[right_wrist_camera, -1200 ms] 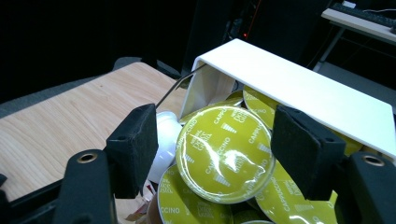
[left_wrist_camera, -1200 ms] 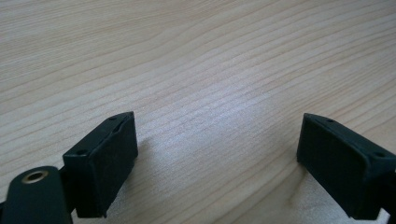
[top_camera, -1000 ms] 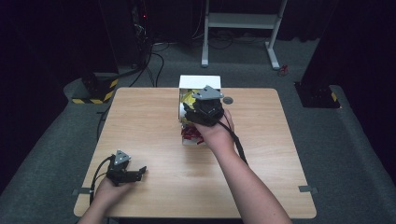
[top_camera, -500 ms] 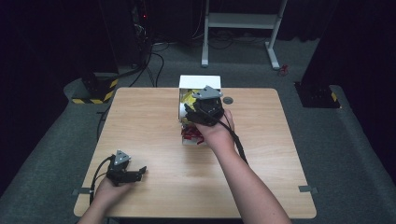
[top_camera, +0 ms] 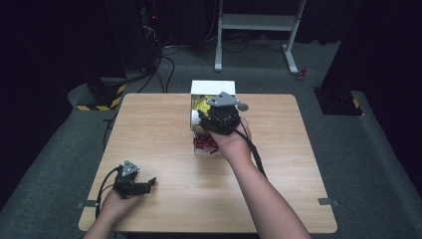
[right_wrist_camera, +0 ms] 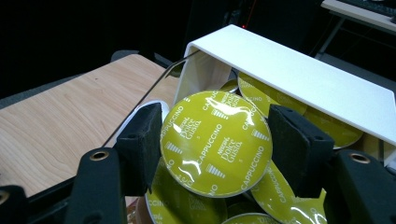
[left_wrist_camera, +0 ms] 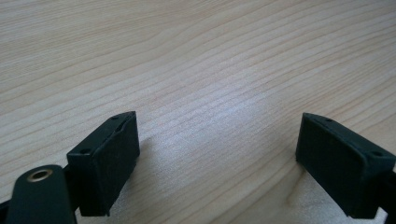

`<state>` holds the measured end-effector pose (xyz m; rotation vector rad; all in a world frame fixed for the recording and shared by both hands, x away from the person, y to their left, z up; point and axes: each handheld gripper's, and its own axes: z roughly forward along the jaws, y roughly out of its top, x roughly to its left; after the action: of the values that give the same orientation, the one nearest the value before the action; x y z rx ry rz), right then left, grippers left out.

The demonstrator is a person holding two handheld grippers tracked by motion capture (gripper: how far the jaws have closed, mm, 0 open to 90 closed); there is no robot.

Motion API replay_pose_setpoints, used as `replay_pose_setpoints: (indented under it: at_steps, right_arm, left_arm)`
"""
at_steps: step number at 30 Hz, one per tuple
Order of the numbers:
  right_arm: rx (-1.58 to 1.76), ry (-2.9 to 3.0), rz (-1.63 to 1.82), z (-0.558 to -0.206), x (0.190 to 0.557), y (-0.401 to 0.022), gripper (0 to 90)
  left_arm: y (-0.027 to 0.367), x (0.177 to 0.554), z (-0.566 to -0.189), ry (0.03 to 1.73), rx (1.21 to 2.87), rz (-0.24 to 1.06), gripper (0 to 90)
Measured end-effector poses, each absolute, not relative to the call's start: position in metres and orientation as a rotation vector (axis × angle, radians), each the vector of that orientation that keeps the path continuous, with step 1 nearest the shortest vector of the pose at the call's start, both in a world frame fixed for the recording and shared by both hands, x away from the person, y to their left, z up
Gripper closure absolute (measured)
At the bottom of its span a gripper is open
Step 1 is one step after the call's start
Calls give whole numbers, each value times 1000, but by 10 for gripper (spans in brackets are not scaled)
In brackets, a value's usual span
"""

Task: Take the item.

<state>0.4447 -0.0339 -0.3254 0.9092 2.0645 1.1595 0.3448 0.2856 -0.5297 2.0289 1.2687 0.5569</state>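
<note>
Dark room, pale wooden surface (top_camera: 164, 124), and at its far edge a yellow-green capsule (right_wrist_camera: 215, 142) sits in the white box (right_wrist_camera: 299, 77), on a heap of others. Right claw (right_wrist_camera: 215, 144) has just been closing and now pinches that capsule; left claw (left_wrist_camera: 219, 163) gapes empty over bare wood, well apart.

Capsule (right_wrist_camera: 215, 142) between the right gripper's (right_wrist_camera: 212, 149) fingers, above other capsules (right_wrist_camera: 280, 100) in the box (right_wrist_camera: 299, 77).
</note>
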Motion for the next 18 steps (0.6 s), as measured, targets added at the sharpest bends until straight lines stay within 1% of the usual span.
replay_pose_setpoints:
  at_steps: [18]
  right_arm:
    - [888,2022,1214,-315,436,-42,382]
  left_arm:
    - [286,345,-530,1259,2034,566,141]
